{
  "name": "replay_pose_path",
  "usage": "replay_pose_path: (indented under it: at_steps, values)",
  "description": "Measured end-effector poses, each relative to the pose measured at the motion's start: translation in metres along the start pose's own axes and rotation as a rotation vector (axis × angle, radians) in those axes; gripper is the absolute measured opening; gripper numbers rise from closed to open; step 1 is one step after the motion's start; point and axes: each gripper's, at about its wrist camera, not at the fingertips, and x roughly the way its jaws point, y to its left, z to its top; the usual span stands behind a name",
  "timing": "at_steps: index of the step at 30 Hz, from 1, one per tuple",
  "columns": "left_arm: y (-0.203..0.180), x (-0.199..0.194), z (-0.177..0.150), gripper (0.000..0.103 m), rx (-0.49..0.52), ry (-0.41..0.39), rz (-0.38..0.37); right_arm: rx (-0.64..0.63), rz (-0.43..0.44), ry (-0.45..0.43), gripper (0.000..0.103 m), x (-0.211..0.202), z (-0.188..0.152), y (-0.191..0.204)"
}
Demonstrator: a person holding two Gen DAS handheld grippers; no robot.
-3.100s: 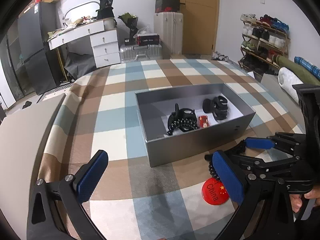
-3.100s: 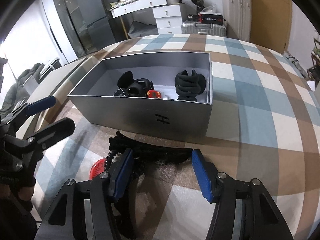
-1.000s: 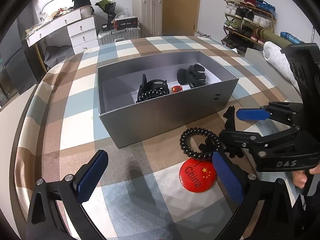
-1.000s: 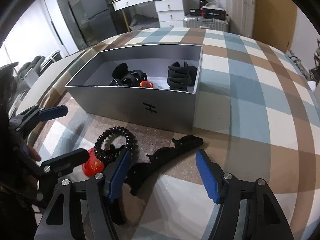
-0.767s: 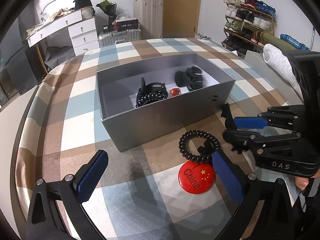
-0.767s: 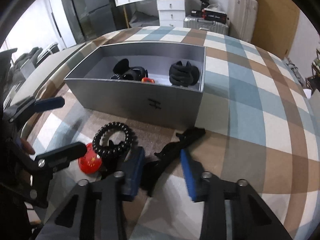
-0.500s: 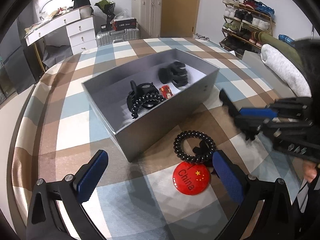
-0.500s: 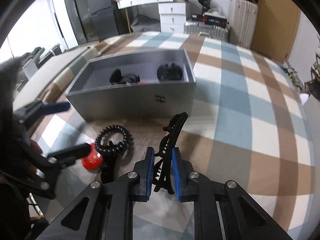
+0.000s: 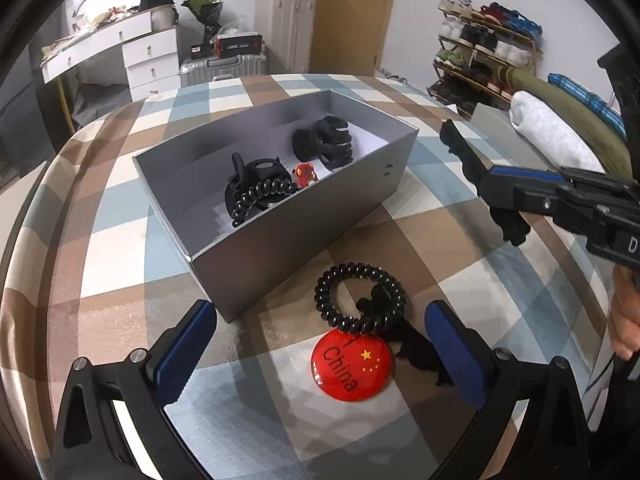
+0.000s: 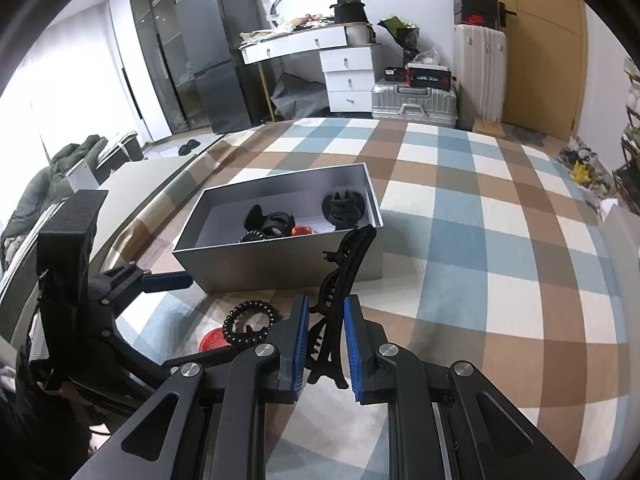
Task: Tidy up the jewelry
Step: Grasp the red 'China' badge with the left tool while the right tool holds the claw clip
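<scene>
The right gripper (image 10: 326, 344) pinches a black banana hair clip (image 10: 344, 276), lifted at 5 o'clock of the grey box (image 10: 280, 264). The left gripper (image 9: 320, 344) gapes around a coil hair tie (image 9: 360, 298).

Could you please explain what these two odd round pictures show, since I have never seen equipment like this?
Each picture comes from a wide-angle camera mounted on a hand-held two-finger gripper; no robot is involved. One looks along the left gripper, which is open above a black coil hair tie and a red China badge on the checked cloth. The other looks along the right gripper, shut on a long black hair clip held up in the air. Behind them stands a grey box that already holds two black claw clips, another coil tie and a small red item.
</scene>
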Motion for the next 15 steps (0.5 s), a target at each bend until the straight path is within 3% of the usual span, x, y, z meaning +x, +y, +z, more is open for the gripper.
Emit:
replay_pose_path:
  at_steps: [4,7,11,12,15]
  values:
    - [-0.007,-0.009,0.000,0.097,0.047,-0.015,0.034,-0.001,0.001,0.000,0.017,-0.001,-0.001,0.000]
    - [-0.014,-0.019,0.000,0.094,0.094,-0.039,0.011,0.006,0.001,-0.005,0.017,-0.003,-0.002,0.000]
    - [-0.025,-0.019,-0.002,0.053,0.137,-0.038,-0.061,0.007,0.003,-0.005,0.017,-0.004,-0.002,-0.001]
    - [-0.026,-0.017,-0.002,0.048,0.139,-0.033,-0.067,0.006,0.005,-0.006,0.017,-0.005,-0.002,0.000]
    - [-0.035,-0.006,-0.005,0.044,0.161,-0.001,-0.059,0.002,0.007,-0.008,0.017,-0.006,-0.001,0.000]
